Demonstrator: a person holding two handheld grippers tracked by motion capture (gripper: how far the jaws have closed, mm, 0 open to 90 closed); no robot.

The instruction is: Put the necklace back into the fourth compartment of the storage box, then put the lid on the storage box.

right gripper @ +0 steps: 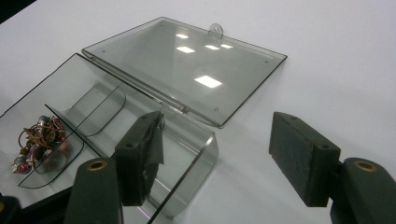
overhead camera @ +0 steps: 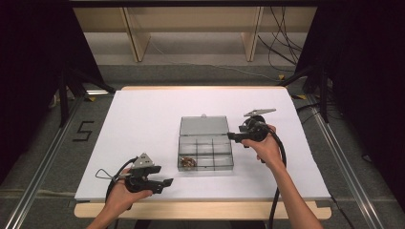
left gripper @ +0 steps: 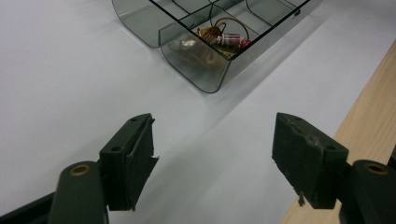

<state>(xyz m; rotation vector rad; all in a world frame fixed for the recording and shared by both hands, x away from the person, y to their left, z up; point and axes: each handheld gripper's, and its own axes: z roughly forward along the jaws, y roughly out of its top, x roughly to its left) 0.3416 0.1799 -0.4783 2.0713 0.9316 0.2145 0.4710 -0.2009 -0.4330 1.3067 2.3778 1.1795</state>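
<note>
A smoky clear compartment box lies open at the table's middle, its lid flat on the table behind it. A tangle of beaded jewellery fills the front left compartment, seen close up in the left gripper view. My left gripper hovers near the table's front left, open, with nothing between its jaws, and it points at the box. My right gripper is at the box's right edge, open. One of its jaws stands over an end compartment and the other over bare table; the lid and the jewellery lie beyond.
The white table top has a wooden front edge, also seen beside my left jaw. Wooden shelving legs and loose cables stand on the floor behind. Dark stands flank the table on both sides.
</note>
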